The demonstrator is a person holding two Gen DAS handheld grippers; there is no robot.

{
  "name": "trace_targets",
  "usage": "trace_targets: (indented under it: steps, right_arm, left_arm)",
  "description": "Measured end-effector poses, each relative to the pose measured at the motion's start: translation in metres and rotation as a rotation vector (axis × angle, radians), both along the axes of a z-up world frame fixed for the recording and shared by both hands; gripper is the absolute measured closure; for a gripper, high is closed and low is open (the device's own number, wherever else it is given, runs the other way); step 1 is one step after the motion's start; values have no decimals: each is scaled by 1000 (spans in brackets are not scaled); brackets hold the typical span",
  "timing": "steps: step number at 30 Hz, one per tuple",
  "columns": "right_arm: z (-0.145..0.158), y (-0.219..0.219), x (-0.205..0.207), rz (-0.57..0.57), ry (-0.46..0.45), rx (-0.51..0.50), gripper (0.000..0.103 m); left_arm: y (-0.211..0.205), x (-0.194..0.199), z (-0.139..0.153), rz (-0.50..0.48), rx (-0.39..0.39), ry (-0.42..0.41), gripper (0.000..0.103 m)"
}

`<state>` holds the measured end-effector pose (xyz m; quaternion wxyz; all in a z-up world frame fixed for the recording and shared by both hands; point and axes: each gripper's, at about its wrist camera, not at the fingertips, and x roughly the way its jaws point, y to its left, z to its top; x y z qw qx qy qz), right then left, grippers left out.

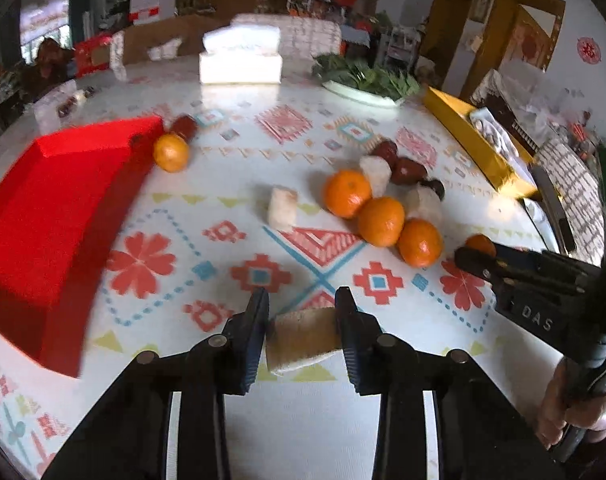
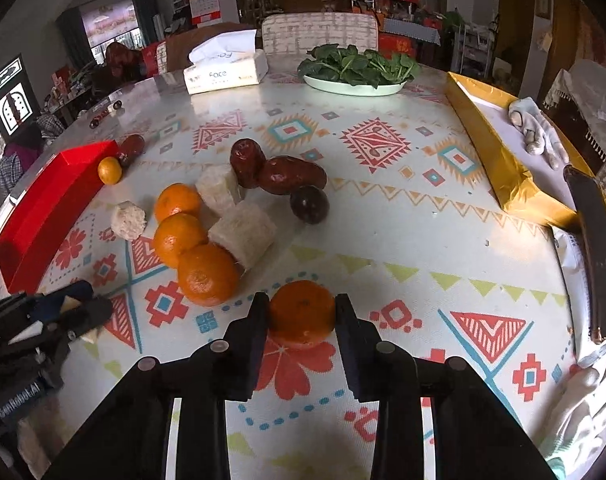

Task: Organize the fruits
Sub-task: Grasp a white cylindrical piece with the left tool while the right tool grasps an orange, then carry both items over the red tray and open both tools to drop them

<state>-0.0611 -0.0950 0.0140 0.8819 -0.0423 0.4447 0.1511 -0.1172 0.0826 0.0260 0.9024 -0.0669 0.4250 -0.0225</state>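
My left gripper (image 1: 303, 316) is shut on a pale sugarcane chunk (image 1: 303, 338), held just above the patterned tablecloth; it also shows in the right wrist view (image 2: 75, 312). My right gripper (image 2: 302, 316) is shut on an orange tangerine (image 2: 302, 314); it shows at the right of the left wrist view (image 1: 473, 258). Three tangerines (image 2: 207, 274) lie in a row with pale chunks (image 2: 243, 234), dark red dates (image 2: 293, 176) and a dark plum (image 2: 309, 204). A red box (image 1: 51, 216) lies at the left, with one tangerine (image 1: 171, 153) beside it.
A gold box (image 2: 499, 156) holding a white glove lies at the right. A tissue box (image 2: 223, 72) and a plate of greens (image 2: 355, 82) stand at the back. A dark phone (image 2: 595, 256) lies at the right edge.
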Motion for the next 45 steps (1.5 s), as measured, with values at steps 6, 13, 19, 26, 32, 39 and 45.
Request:
trace_targets:
  steps: [6, 13, 19, 26, 32, 39, 45]
  right_arm:
    - [28, 10, -15, 24, -56, 36, 67]
    - [74, 78, -25, 196, -106, 132, 67]
    - [80, 173, -21, 398, -40, 226, 67]
    - [57, 264, -15, 531, 27, 240, 67]
    - [35, 300, -7, 557, 63, 201, 67]
    - [23, 310, -2, 553, 72, 176, 65]
    - [20, 305, 1, 548, 85, 199, 65]
  left_arm:
    - [30, -14, 25, 91, 54, -91, 70]
    - [93, -23, 46, 233, 88, -162, 70]
    - [158, -29, 51, 377, 130, -184, 70]
    - [219, -27, 43, 520, 191, -170, 70]
    - [244, -20, 29, 548, 192, -143, 70]
    - [249, -14, 19, 546, 198, -131, 70]
    - [242, -16, 20, 570, 242, -154, 64]
